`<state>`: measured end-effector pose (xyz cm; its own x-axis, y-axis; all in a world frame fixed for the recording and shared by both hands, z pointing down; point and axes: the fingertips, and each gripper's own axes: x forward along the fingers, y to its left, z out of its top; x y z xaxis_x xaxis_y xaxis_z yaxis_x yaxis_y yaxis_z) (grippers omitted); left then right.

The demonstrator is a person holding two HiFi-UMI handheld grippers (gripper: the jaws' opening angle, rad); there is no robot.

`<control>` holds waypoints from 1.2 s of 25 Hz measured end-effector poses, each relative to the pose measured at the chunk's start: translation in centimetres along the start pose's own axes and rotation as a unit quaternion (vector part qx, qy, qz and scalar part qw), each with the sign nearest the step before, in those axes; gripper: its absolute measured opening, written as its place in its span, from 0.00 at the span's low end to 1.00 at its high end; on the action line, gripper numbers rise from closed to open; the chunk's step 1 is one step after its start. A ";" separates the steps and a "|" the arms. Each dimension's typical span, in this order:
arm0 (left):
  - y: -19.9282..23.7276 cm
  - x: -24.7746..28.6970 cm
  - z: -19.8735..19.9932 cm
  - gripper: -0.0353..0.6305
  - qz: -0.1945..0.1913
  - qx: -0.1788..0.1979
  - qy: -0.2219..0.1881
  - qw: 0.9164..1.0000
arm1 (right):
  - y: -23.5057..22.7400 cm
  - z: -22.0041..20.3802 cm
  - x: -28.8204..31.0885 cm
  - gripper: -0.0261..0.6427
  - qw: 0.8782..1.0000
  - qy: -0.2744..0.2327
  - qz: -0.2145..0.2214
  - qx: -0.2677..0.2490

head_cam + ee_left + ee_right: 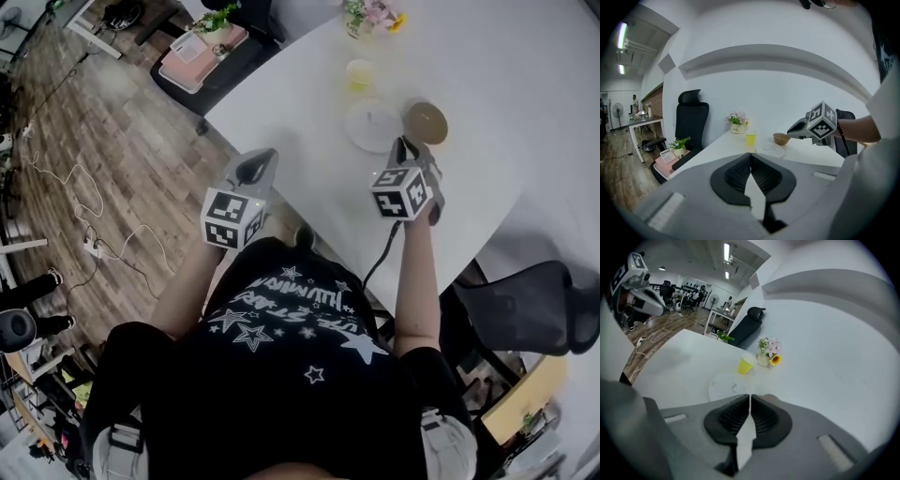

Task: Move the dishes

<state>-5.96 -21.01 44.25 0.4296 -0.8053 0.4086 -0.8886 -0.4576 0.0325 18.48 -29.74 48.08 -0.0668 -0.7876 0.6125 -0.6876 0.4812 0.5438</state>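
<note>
A white plate (372,125) lies on the white table (525,112), with a brown bowl (427,122) just to its right. Behind them are a yellow cup (359,74) and a flower pot (370,14). My right gripper (405,148) is shut and empty, hovering at the near edges of plate and bowl. In the right gripper view the plate (729,386) and cup (745,365) lie ahead of the shut jaws, which mostly hide the bowl (771,398). My left gripper (255,169) is shut and empty, off the table's left edge. The left gripper view shows the plate (771,150), bowl (781,138) and right gripper (818,124).
A black office chair (220,56) carrying a pink box and a small plant (202,42) stands at the table's far left. Another dark chair (534,300) sits at the near right. Cables (84,216) trail over the wooden floor on the left.
</note>
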 end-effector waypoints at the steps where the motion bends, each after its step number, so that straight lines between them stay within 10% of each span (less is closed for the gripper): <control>1: -0.2 -0.4 0.0 0.07 0.002 0.000 -0.001 1.000 | 0.1 0.1 -0.4 0.05 1.000 -0.004 0.001 0.006; 30: -7.1 -27.2 -11.1 0.07 0.095 -0.035 -0.030 0.994 | 15.7 -0.5 -19.8 0.05 0.994 -0.097 0.041 0.026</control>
<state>-13.13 8.32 43.08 0.2598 -0.8969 0.3579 -0.9628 -0.2691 0.0245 9.34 -6.39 44.75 -0.2590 -0.8078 0.5295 -0.7104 0.5308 0.4622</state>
